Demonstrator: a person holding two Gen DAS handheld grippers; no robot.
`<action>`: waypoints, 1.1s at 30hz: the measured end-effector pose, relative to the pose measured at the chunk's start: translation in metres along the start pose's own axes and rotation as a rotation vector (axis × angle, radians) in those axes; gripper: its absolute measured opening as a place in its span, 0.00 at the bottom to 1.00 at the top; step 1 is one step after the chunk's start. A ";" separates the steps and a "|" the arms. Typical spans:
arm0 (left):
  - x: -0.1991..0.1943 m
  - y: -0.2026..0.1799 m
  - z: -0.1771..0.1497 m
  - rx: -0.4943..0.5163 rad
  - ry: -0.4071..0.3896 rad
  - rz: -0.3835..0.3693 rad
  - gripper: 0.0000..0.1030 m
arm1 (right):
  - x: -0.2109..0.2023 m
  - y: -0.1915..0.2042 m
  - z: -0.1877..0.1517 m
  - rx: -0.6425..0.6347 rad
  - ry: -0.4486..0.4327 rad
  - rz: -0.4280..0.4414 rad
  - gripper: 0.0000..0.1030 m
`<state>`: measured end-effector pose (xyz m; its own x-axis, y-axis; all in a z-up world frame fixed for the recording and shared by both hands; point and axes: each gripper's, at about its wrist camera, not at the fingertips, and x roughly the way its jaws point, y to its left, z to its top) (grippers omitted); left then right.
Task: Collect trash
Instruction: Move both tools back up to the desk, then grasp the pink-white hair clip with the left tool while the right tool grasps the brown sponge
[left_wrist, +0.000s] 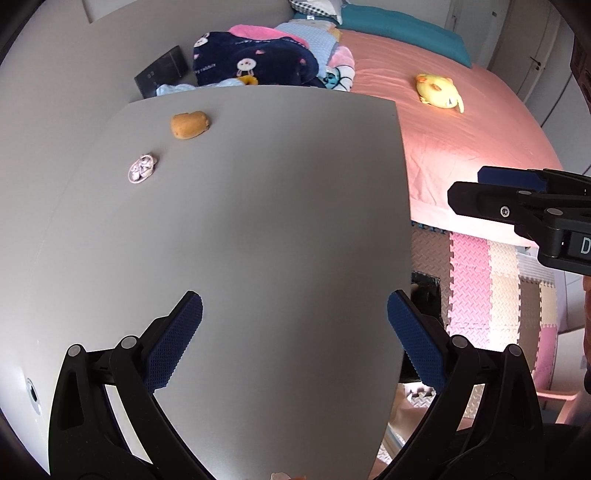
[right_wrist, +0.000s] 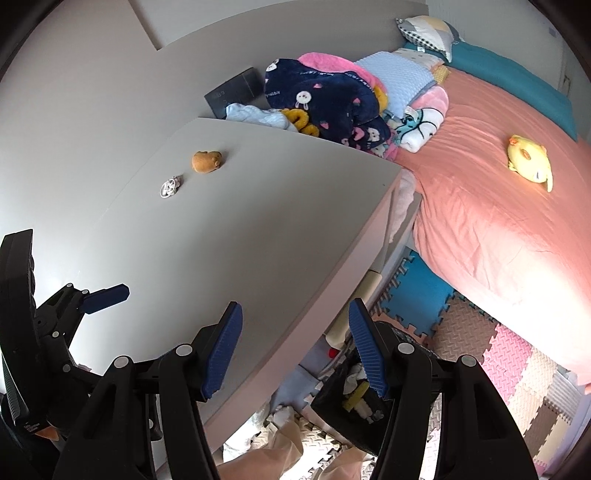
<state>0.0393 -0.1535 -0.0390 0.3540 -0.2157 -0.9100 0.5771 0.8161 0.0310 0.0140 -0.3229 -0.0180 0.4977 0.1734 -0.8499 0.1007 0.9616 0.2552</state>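
Note:
A crumpled silver wrapper lies on the grey table at the far left; it also shows in the right wrist view. A small brown plush toy sits just beyond it, also in the right wrist view. My left gripper is open and empty above the near table. My right gripper is open and empty over the table's right edge, above a black trash bag on the floor holding scraps. The right gripper also shows at the right edge of the left wrist view.
A pink bed with a yellow plush stands right of the table. Folded blankets and a black box lie behind the table. Foam floor mats cover the floor. A person's legs stand below.

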 end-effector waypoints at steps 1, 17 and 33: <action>0.001 0.005 0.000 -0.009 0.001 0.005 0.94 | 0.003 0.004 0.003 -0.007 0.001 0.002 0.59; 0.022 0.083 0.022 -0.119 -0.044 0.071 0.94 | 0.062 0.057 0.057 -0.097 -0.004 0.010 0.59; 0.052 0.142 0.054 -0.211 -0.058 0.083 0.80 | 0.127 0.101 0.117 -0.165 0.021 0.041 0.59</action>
<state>0.1792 -0.0775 -0.0593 0.4392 -0.1688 -0.8824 0.3798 0.9250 0.0121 0.1881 -0.2285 -0.0459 0.4802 0.2159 -0.8502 -0.0627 0.9752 0.2123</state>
